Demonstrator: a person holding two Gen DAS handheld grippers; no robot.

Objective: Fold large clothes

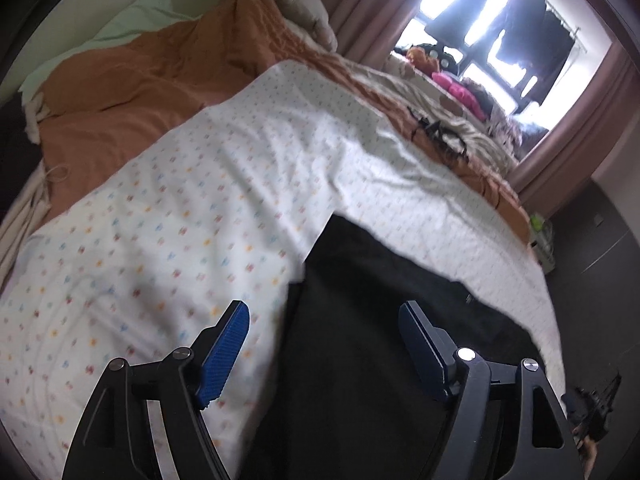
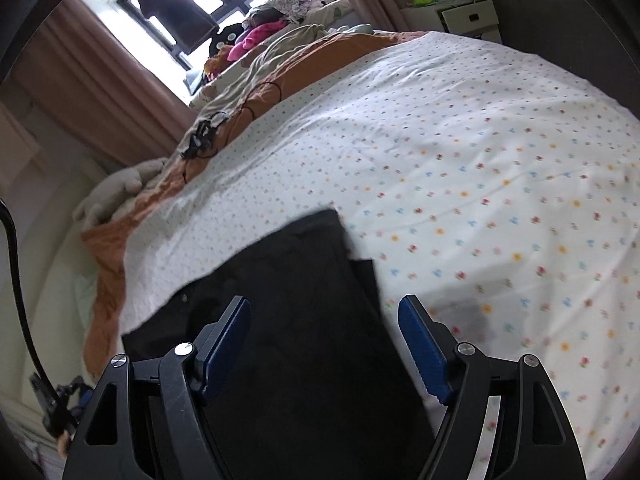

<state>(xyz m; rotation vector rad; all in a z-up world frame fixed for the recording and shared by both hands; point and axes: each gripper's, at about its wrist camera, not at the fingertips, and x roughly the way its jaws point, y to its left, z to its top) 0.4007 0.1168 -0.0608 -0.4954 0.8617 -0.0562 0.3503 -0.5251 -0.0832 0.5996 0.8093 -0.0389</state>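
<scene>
Bedroom, curtained window (image 1: 500, 32) at far end; bed (image 2: 500, 184) under floral-print sheet, orange cover (image 1: 140, 92) beyond. Black garment (image 1: 380, 300) flat on sheet at bed's near edge, straight-edged with a squared far corner, apparently partly folded; further folds likely left, extent hidden. Left gripper (image 1: 324, 320) above garment, jaws wide apart, holding nothing. Right gripper (image 2: 324, 316) likewise, jaws apart, empty, garment directly beneath and between them.

Both wrist cameras look closely down across the bed (image 1: 224, 184) toward the window (image 2: 168, 12), sharing the black garment (image 1: 360, 320).
</scene>
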